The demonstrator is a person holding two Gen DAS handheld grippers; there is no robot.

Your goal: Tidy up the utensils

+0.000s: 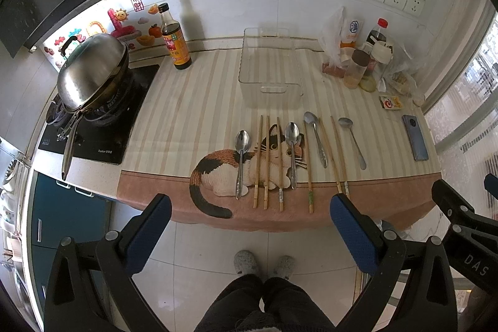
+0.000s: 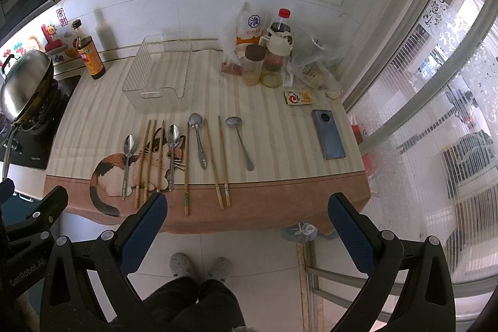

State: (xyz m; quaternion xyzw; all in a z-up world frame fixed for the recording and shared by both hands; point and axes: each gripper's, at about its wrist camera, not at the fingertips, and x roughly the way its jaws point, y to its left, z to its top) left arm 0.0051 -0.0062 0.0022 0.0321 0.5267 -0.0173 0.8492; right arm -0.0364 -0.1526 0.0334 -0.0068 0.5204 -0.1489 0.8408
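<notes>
Steel spoons (image 1: 242, 159) and wooden chopsticks (image 1: 261, 165) lay in a row near the clear plastic bin (image 1: 269, 66). Both the left gripper (image 1: 249, 223) and the right gripper (image 2: 247, 221) hung released, empty. Only the right view showed "CenRobot.AI"; the left, "DAS".

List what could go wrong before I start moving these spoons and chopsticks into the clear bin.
1. The chopsticks lie close between the spoons, so a wide-open left gripper might drag a neighbour along.
2. Several chopstick ends reach the mat's front edge; a nudge could send them to the floor.
3. The clear bin looks light and may slide when utensils drop in.
</notes>
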